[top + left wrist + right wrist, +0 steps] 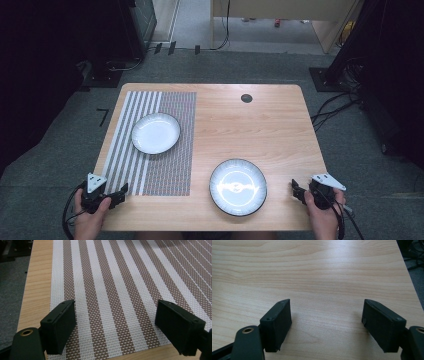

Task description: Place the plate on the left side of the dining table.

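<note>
Left gripper (119,194): held in the person's left hand (92,220) at the near left corner of the surface; fingers (60,325) released, spread wide, nothing between them; in the left gripper view they hang over the near edge of the placemat.
Right gripper (297,190): held in the person's right hand (324,217) at the near right edge of the surface; fingers (277,323) released, spread wide, with bare wood between them in the right gripper view.
Placemat (165,160): woven, striped brown and white, lying flat on the left half of the surface, its near edge just short of the surface's near edge.
Plain white plate (155,133): sits on the placemat, toward its far half, well apart from both grippers.
Dark-rimmed plate (238,186): white centre, dark ribbed rim, resting directly on the wood near the front edge, to the right of the placemat; it lies between the two grippers, nearer the right one, touching neither.
Surface (260,125): light wooden tabletop with a round dark grommet (246,98) near its far edge.
Floor (65,135): grey carpet around the surface, with cables (330,107) at the right.
</note>
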Demonstrator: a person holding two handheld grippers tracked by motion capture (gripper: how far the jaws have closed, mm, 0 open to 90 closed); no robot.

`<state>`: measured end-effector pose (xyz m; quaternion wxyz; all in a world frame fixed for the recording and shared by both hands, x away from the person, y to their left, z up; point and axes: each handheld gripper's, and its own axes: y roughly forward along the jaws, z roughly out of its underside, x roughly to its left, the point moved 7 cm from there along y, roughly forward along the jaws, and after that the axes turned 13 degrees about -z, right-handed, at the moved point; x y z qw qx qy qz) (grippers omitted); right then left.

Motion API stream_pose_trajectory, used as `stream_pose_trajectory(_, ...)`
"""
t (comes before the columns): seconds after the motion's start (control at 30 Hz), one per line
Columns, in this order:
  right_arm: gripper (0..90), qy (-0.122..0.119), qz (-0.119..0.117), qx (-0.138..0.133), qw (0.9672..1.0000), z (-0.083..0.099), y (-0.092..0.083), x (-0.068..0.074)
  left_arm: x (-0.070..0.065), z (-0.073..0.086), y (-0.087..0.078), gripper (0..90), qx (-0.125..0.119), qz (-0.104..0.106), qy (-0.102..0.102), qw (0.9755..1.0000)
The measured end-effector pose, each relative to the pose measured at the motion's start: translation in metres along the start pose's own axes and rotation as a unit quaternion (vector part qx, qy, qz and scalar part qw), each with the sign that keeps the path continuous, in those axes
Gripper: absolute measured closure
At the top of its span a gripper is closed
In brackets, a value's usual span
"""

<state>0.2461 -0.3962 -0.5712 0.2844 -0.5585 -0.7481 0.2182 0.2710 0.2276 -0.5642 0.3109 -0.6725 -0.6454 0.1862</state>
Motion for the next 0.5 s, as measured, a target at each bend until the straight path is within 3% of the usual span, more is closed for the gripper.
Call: stream_pose_trajectory(0.5, 23.4, -0.006, -0.008, 0.002, 0.9999, 0.0002, 0.0004, 0.0018, -0.0005, -0.0002, 0.0007, 16.7, -0.002, -0.001, -0.002, 1.0)
